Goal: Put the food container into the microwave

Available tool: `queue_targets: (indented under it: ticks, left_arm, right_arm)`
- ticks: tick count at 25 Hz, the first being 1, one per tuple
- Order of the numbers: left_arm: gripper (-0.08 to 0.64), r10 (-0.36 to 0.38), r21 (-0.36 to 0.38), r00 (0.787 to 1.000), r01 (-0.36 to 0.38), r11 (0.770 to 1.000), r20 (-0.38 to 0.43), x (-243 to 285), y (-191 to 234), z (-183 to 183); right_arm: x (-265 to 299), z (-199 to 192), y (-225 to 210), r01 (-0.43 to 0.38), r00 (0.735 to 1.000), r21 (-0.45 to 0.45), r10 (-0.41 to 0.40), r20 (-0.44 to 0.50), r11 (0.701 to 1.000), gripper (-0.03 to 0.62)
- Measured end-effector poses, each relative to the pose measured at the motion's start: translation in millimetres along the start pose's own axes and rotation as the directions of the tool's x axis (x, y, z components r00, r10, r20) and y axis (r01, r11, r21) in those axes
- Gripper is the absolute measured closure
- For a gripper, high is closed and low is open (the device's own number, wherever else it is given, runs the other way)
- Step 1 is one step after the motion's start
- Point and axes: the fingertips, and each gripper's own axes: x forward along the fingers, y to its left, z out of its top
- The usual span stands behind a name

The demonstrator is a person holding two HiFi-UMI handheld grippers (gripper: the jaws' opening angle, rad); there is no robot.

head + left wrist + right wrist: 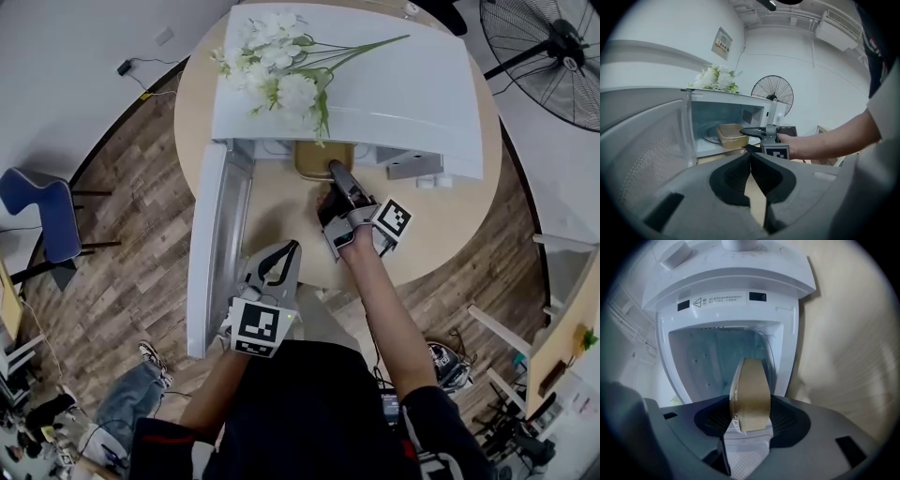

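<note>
Pinching the food container (315, 156) at frame centre, the right tool (336, 169) sits at the microwave (394, 94) mouth; the left tool (292, 247) is pressed together.

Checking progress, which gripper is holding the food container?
The right gripper, clamped on the food container at the microwave; the left gripper is shut and empty.

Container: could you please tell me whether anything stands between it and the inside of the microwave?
Nothing visible does. The microwave door is swung wide open. The container, clamped in the right hand-held gripper, is at the open mouth, and the cavity beyond it holds only the turntable.
</note>
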Motion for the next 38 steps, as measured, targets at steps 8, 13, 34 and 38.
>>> queue_targets:
  ticks: [8, 13, 34, 38]
  left_arm:
    - [0.541, -0.019, 0.004, 1.000, 0.019, 1.000, -0.012, 3, -2, -5]
    - [0.541, -0.017, -0.003, 1.000, 0.017, 1.000, -0.017, 6, 0, -8]
    - [0.541, -0.032, 0.000, 0.999, 0.032, 0.999, -0.021, 10, -2, -8]
    - [0.541, -0.045, 0.006, 0.999, 0.045, 0.999, -0.020, 10, -6, -7]
  right_arm:
    - [3, 0, -9, 0.037, 0.999, -0.024, -0.037, 0.014, 0.999, 0.380]
    - [8, 4, -10, 0.041, 0.999, -0.023, -0.040, 0.031, 0.999, 0.383]
    - [4, 11, -5, -0.017, 0.999, -0.031, 0.018, 0.036, 0.999, 0.310]
    - [-16, 11, -9, 0.000, 0.999, -0.051, 0.003, 0.046, 0.999, 0.310]
